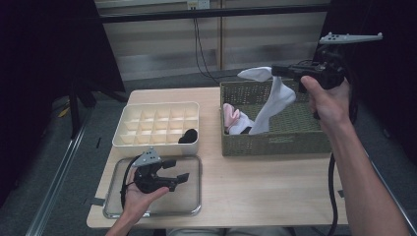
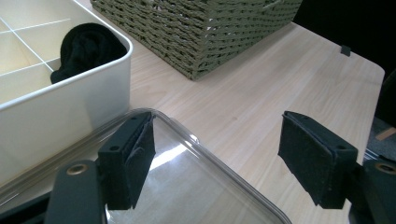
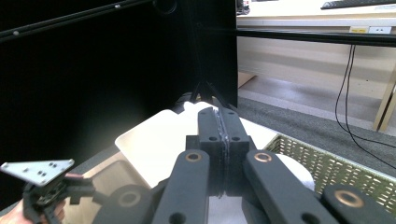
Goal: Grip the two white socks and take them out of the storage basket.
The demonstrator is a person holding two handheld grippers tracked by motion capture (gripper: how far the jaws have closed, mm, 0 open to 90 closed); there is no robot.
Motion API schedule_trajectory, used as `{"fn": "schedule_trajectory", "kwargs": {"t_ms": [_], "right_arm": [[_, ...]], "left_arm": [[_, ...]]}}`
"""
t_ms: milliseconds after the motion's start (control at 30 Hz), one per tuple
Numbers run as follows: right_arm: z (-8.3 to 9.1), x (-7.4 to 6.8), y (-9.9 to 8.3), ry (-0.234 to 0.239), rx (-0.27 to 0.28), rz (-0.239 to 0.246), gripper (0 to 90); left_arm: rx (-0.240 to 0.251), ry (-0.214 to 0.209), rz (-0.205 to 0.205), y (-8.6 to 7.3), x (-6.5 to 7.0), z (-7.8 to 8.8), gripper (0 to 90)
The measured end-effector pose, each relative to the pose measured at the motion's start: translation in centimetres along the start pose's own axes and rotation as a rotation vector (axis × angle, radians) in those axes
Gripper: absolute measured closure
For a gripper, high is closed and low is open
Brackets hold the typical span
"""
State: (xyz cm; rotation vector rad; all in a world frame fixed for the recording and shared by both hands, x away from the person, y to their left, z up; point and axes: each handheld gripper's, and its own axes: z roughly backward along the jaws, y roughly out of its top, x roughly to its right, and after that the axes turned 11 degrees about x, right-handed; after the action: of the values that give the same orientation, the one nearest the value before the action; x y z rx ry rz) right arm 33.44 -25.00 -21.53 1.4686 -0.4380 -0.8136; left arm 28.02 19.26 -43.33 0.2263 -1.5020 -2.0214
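My right gripper (image 1: 276, 72) is held high over the olive woven basket (image 1: 275, 147), shut on a white sock (image 1: 273, 101). The sock hangs from the jaws, and its lower end reaches down into the basket. In the right gripper view the jaws (image 3: 219, 116) are pressed together with a thin edge of fabric between them, and the white sock (image 3: 294, 170) shows beneath. My left gripper (image 1: 177, 170) rests low over a clear tray (image 1: 194, 209) at the front left. It is open, with nothing between its pads (image 2: 140, 154).
A cream divided organizer box (image 1: 157, 145) stands behind the tray, with a rolled black sock (image 1: 188, 135) in its front right cell. Pink and white socks (image 1: 231, 118) lie in the basket's left end. Bare tabletop (image 1: 265, 187) lies in front of the basket.
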Motion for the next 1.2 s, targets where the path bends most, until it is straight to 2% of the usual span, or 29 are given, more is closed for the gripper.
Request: {"fn": "schedule_trajectory", "kwargs": {"t_ms": [167,467,567,833,1200], "right_arm": [[1.1,-1.0,-0.8,0.019,0.011,0.002,89.2],[2.2,-2.3,-2.2,0.038,0.011,0.000,89.2],[2.6,-3.1,-2.8,0.054,0.008,0.006,89.2],[2.8,-4.2,-4.6,0.083,-0.003,0.004,89.2],[2.6,-5.1,-7.1,0.120,-0.016,-0.005,89.2]], "left_arm": [[0.023,0.015,0.021,-0.5,-0.3,-0.1,28.8],[0.022,0.021,0.014,-0.8,-0.3,-0.1,31.7],[0.016,0.013,0.010,-1.0,-0.3,-0.1,34.0],[0.023,0.013,0.003,-0.8,0.1,-0.1,34.2],[0.013,0.003,0.000,-0.8,0.3,-0.6,34.4]]}}
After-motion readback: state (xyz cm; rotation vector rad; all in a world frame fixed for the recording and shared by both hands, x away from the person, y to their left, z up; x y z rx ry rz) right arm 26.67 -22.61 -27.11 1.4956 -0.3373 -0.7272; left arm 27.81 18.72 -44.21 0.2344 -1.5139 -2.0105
